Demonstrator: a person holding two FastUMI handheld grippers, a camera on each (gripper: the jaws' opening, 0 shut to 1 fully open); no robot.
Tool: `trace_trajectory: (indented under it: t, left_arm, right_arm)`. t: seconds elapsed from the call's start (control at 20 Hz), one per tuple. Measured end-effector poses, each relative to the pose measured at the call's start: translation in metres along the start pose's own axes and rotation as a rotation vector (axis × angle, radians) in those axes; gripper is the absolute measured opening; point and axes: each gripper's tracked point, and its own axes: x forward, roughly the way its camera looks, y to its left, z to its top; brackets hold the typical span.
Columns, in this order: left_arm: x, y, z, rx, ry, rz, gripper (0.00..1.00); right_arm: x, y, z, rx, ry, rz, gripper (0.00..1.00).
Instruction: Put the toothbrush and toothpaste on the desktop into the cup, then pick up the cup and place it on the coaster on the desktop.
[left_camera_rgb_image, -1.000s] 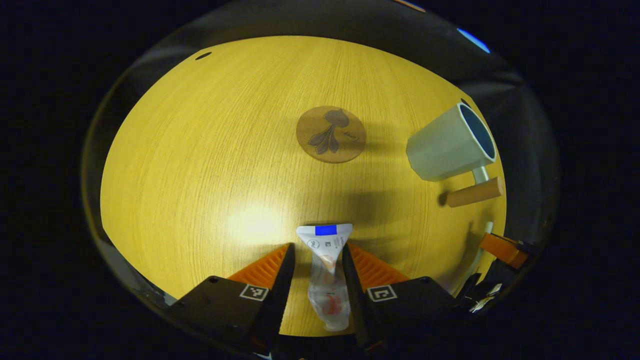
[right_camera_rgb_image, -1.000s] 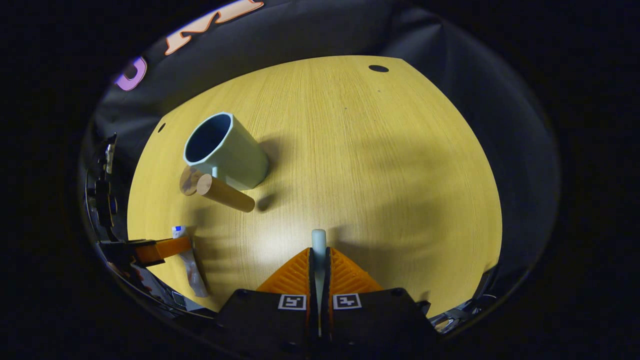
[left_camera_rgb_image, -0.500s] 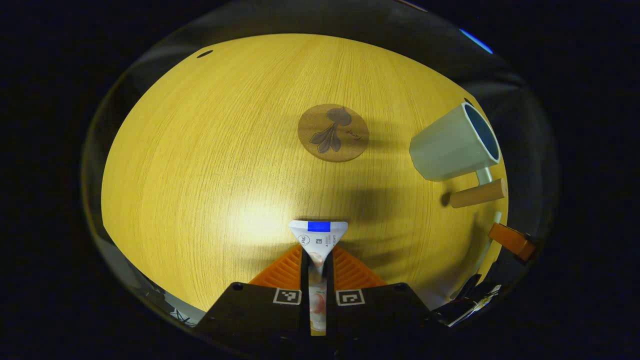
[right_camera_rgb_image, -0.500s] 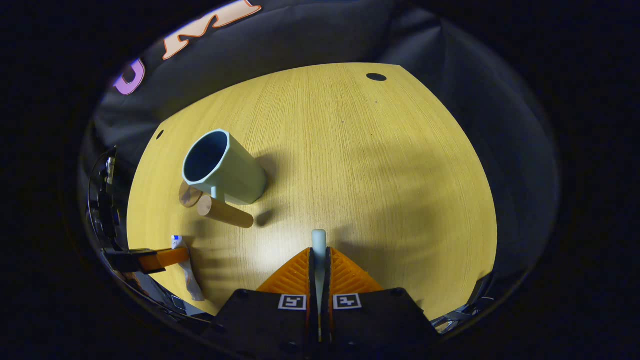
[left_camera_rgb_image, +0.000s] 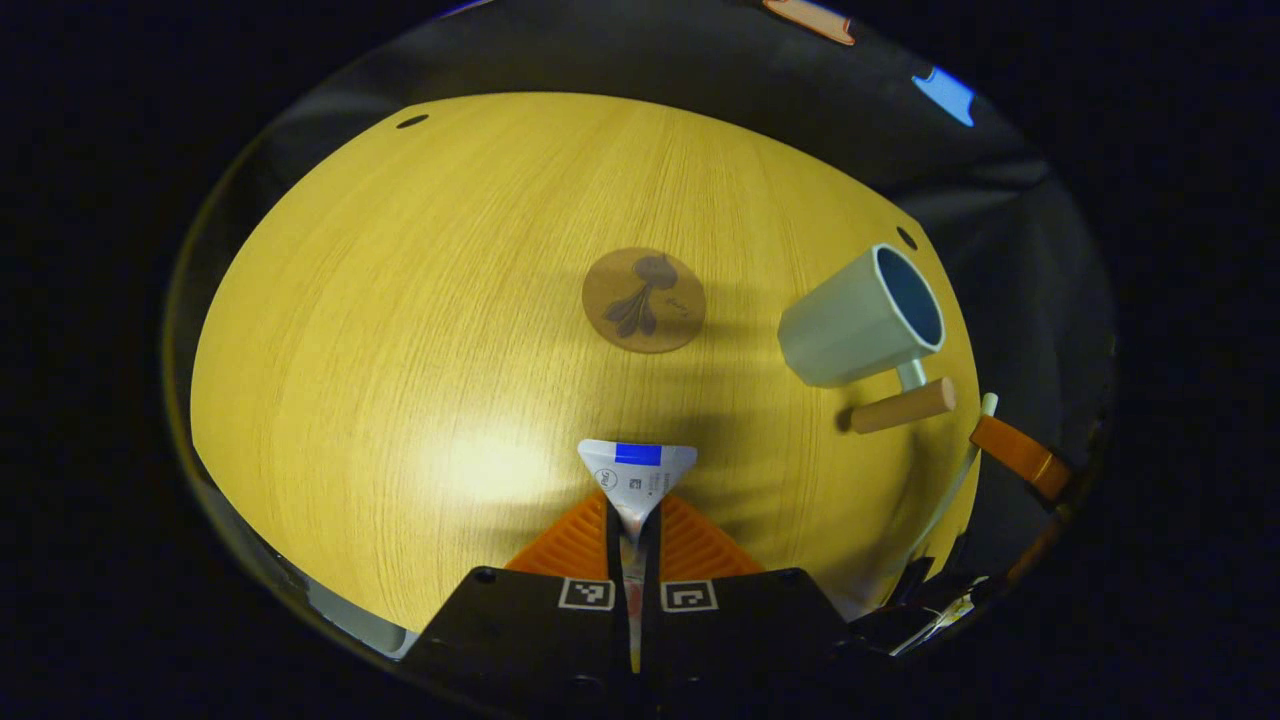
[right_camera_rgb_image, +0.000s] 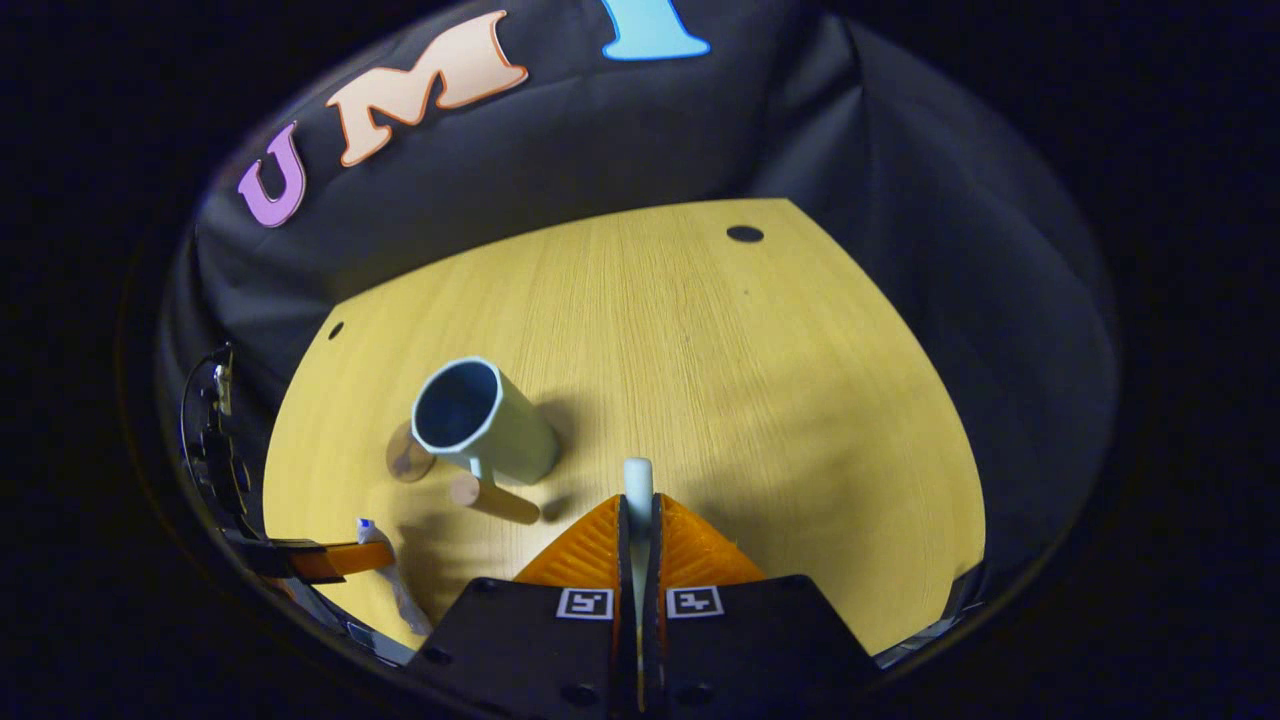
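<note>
In the left gripper view my left gripper (left_camera_rgb_image: 634, 515) is shut on the white toothpaste tube (left_camera_rgb_image: 637, 473), whose flat crimped end sticks out ahead of the fingers, lifted off the wooden desktop (left_camera_rgb_image: 400, 330). The round cork coaster (left_camera_rgb_image: 643, 299) lies straight ahead. The pale cup (left_camera_rgb_image: 858, 318) with a wooden handle stands upright to the right. In the right gripper view my right gripper (right_camera_rgb_image: 638, 512) is shut on the pale toothbrush (right_camera_rgb_image: 637, 478), raised above the desktop (right_camera_rgb_image: 760, 400). The cup (right_camera_rgb_image: 480, 418) is ahead to the left. The left gripper (right_camera_rgb_image: 330, 560) with the toothpaste (right_camera_rgb_image: 395, 585) is at far left.
The black cloth wall (right_camera_rgb_image: 560, 160) closes the back of the desktop. Small dark holes (right_camera_rgb_image: 744, 233) mark the far corners of the tabletop. The right gripper (left_camera_rgb_image: 1015, 455) with the toothbrush (left_camera_rgb_image: 960, 470) shows at the right edge of the left gripper view.
My left gripper closed on the toothpaste and lifted it off the desktop. My right gripper rose with the toothbrush, so the cup and desktop look smaller and farther.
</note>
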Motion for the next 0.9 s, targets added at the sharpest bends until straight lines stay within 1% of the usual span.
trace_trajectory:
  t: [0.1, 0.15, 0.3, 0.55, 0.6, 0.7, 0.8, 0.9]
  left_arm:
    - [-0.008, -0.004, 0.013, 0.006, -0.062, -0.008, 0.02]
    - [-0.013, -0.006, 0.019, 0.007, -0.085, -0.016, 0.01]
    - [-0.029, -0.014, 0.042, 0.009, -0.181, -0.051, 0.01]
    - [-0.052, -0.029, 0.08, 0.036, -0.337, -0.084, 0.0]
    - [-0.057, -0.031, 0.084, 0.038, -0.37, -0.085, 0.02]
    - [-0.064, -0.036, 0.094, 0.05, -0.425, -0.099, 0.01]
    - [-0.072, -0.037, 0.101, 0.073, -0.466, -0.099, 0.0]
    - [-0.083, -0.035, 0.11, 0.097, -0.519, -0.082, 0.0]
  right_arm:
    - [-0.008, 0.005, 0.027, 0.023, -0.091, 0.011, 0.05]
    - [-0.012, 0.007, 0.04, 0.034, -0.131, 0.014, 0.05]
    - [-0.022, 0.015, 0.073, 0.034, -0.24, 0.032, 0.05]
    - [-0.036, 0.052, 0.119, 0.022, -0.369, 0.151, 0.05]
    - [-0.04, 0.062, 0.127, 0.015, -0.394, 0.182, 0.05]
    - [-0.039, 0.077, 0.14, 0.007, -0.424, 0.225, 0.05]
    - [-0.035, 0.087, 0.149, 0.035, -0.439, 0.271, 0.05]
    - [-0.031, 0.096, 0.163, 0.049, -0.477, 0.306, 0.05]
